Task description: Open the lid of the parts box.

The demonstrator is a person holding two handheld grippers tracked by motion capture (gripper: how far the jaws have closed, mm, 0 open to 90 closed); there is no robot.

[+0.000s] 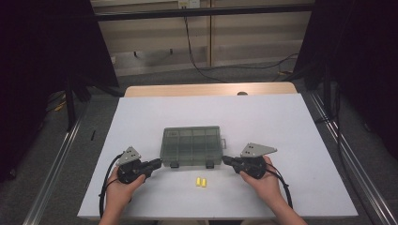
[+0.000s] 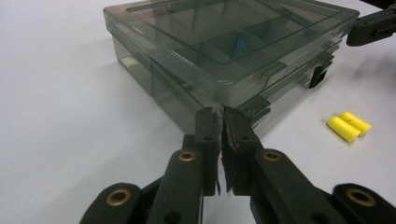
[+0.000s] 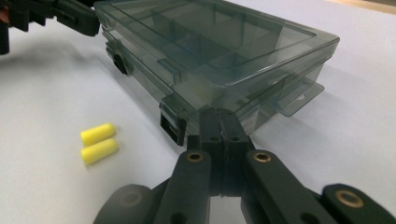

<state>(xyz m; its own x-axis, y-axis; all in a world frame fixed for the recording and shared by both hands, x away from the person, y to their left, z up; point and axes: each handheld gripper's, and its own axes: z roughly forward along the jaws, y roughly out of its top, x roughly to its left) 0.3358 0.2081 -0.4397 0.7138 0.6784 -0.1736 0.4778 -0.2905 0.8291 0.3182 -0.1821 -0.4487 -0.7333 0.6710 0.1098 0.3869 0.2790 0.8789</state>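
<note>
- Compartment box [image 1: 191,145] sits lid-down at table [image 1: 141,117] centre, two yellow earplugs [image 1: 201,182] just in front.
- Left gripper [image 1: 157,163] and right gripper [image 1: 226,161]: jaws together, holding nothing, tips at the box's near corners.
- Risk: closed tips may shove the box rather than spring its latches [image 3: 170,127].

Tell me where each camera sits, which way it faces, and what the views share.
High view: above the person's side of the table, looking forward and down; both forearms, the left gripper and right gripper flank the smoky compartment box.
Left gripper view: rides the left gripper, looking along its shut jaws at a near corner of the box.
Right gripper view: rides the right gripper, shut jaws at the opposite near corner.
Shared: the box and two yellow earplugs in all three views; each gripper view catches the other gripper's tip.
</note>
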